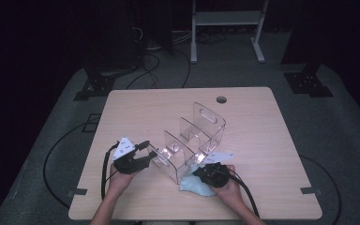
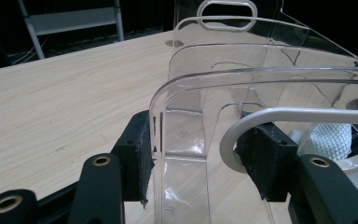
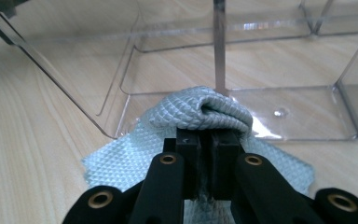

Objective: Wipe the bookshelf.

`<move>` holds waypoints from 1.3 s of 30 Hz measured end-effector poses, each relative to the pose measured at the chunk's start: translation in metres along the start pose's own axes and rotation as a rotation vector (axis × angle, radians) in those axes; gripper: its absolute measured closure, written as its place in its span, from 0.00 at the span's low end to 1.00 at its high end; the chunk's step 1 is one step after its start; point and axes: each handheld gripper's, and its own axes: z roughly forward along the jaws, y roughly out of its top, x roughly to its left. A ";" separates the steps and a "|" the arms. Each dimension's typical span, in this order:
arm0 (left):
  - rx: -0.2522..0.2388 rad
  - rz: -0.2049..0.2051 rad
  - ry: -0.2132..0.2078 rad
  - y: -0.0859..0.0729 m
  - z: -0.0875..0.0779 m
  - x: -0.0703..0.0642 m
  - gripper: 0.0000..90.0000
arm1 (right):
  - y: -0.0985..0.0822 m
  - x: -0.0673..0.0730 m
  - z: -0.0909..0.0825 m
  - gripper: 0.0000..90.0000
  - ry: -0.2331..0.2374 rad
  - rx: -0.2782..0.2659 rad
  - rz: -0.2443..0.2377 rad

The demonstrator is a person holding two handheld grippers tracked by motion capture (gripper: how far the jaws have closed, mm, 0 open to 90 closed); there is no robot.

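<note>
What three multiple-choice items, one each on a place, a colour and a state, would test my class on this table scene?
1. Where does the cloth lie?
A. In the organiser's tallest compartment
B. On the table at the near corner of the clear organiser
C. On the floor

2. What colour is the cloth?
A. Red
B. Black
C. Pale blue

3. How does the right claw stand?
A. Shut on a fold of the cloth
B. Wide open above the table
C. Shut on the organiser's handle

Answers: 1 B, the high view shows the cloth on the wood beside the organiser's near end. 2 C, the right gripper view shows pale blue waffle fabric. 3 A, the pads are pinched together with the cloth bunched between them, while the left claw straddles the organiser's end wall.
</note>
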 end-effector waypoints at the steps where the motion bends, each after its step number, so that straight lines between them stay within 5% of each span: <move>1: 0.000 0.002 0.000 0.000 0.000 0.000 0.52 | 0.001 0.001 -0.002 0.94 -0.003 -0.010 -0.009; 6: 0.000 0.001 -0.002 0.000 0.000 0.000 0.52 | 0.008 0.002 -0.014 0.94 -0.007 -0.053 -0.014; 11: 0.000 0.001 -0.001 0.000 0.000 0.000 0.52 | -0.001 -0.002 -0.003 0.94 -0.008 0.000 -0.003; 17: 0.000 0.003 -0.004 0.000 0.000 0.000 0.52 | 0.010 -0.001 -0.019 0.94 -0.012 -0.069 0.008; 25: 0.000 0.004 -0.002 0.000 0.000 0.000 0.52 | -0.002 -0.008 -0.001 0.94 -0.018 0.016 0.027; 30: 0.000 0.004 -0.003 0.000 0.000 0.000 0.52 | 0.006 -0.006 -0.012 0.94 -0.021 -0.036 0.018; 39: 0.000 0.001 0.001 0.000 0.000 0.000 0.52 | 0.000 -0.010 -0.002 0.94 -0.014 0.002 0.032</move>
